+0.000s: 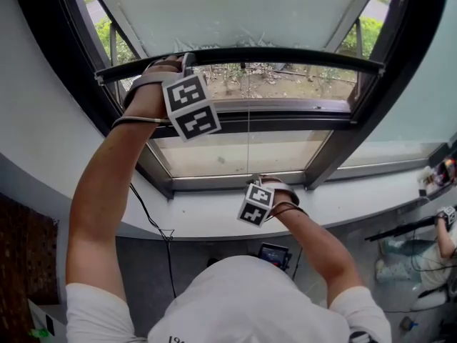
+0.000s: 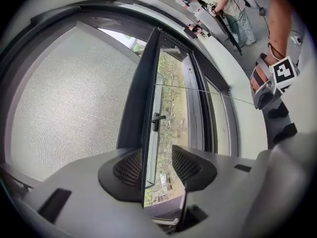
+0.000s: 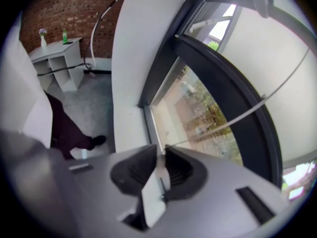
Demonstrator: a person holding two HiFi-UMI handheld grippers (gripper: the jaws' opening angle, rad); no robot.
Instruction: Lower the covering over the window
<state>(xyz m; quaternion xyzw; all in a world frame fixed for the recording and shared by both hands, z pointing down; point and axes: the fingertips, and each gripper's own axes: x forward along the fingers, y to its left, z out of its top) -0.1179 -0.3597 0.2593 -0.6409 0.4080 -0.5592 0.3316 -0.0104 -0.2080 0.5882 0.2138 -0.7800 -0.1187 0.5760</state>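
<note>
Up at the window (image 1: 335, 145), roller screen (image 1: 235, 6) only partly down. Left gripper (image 2: 157, 155) half open, straddling its dark bottom rail (image 1: 285, 54); right gripper (image 3: 162, 155) pinched almost closed on the white cord tab (image 3: 154, 199). Best to pull both down together, evenly, keeping that rail level.

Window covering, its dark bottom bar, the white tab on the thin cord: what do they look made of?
Pale window covering: woven mesh fabric, matte; a fine thread grid shows and daylight comes through.
Dark bottom bar: smooth, slight sheen, likely painted metal or plastic; cannot tell which.
White flat tab: looks stiff and plain, probably plastic.
</note>
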